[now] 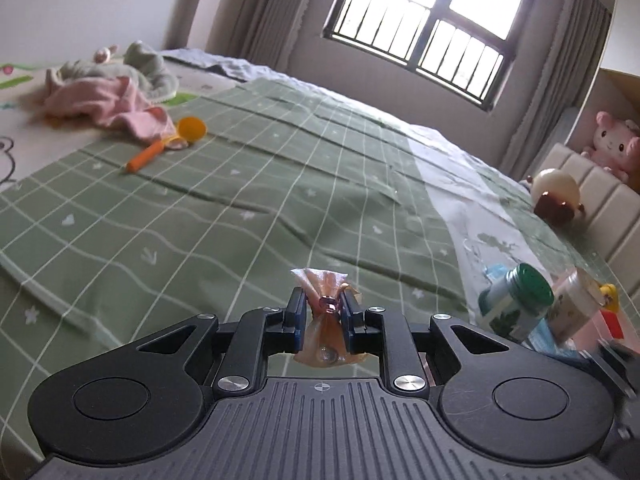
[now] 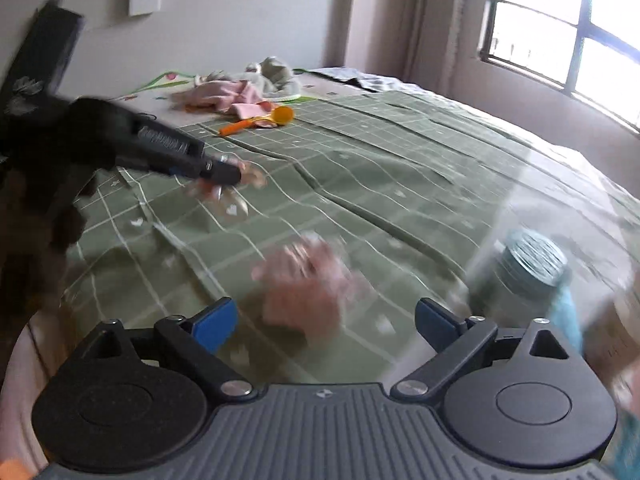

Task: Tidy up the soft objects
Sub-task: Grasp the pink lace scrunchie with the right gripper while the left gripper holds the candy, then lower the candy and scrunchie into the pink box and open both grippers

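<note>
- Your left gripper (image 1: pixel 323 312) was clamped on a peach organza pouch (image 1: pixel 326 322), carried above the green checked bedspread (image 1: pixel 224 216).
- Your right gripper (image 2: pixel 325 322) stood wide, nothing between its pads.
- A blurred pink soft item (image 2: pixel 308 292) lay directly ahead of it, nearer your right hand.

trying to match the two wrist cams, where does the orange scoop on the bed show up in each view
Left wrist view: the orange scoop lies upper left on the green checked bedspread, just below the pink cloth.
Right wrist view: it sits top centre, left of middle, beside the same pink cloth.
Shared landmark: the barred window, top centre-right in the left view and at the top right edge in the right view.
</note>
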The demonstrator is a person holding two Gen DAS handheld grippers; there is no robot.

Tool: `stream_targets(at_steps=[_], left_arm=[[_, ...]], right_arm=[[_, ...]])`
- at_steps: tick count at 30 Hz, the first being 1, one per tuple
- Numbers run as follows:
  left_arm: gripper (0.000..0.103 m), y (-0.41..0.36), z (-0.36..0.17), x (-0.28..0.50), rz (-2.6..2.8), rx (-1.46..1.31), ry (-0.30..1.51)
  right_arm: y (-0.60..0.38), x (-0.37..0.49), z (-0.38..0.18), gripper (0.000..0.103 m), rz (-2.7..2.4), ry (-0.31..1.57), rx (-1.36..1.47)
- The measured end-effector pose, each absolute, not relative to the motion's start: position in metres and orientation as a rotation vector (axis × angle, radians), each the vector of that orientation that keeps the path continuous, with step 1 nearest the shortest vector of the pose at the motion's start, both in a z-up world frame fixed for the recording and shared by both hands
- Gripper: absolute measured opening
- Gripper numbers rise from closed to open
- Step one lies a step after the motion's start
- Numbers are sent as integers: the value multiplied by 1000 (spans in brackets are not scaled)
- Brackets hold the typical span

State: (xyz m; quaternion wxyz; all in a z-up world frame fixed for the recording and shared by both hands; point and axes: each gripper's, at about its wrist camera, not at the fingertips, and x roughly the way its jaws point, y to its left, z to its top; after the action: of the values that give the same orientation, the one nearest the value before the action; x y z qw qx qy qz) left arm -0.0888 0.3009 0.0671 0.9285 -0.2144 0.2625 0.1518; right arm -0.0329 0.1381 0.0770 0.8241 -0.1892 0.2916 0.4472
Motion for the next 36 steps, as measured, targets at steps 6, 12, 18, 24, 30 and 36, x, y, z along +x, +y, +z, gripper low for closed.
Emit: stream_targets(at_steps=[6,12,18,24,30,36], left_arm=[[21,317,55,-102,319,-486,535],[21,332,45,-95,352,-537,553],[21,325,67,-66,317,-495,532],[21,270,124,-2,159,-387,454],[21,162,169,73,-116,-284,448],[21,51,177,151,-382,-285,502]], right_arm=[[164,-9,57,87,931,729,-418],[163,-2,67,27,975,772,-383],[146,17,124,22,934,634,-341],[63,68,192,22,716,465,-306],[-70,118,211,23,467,447,-241],[-176,151,174,23,308,571,-186]])
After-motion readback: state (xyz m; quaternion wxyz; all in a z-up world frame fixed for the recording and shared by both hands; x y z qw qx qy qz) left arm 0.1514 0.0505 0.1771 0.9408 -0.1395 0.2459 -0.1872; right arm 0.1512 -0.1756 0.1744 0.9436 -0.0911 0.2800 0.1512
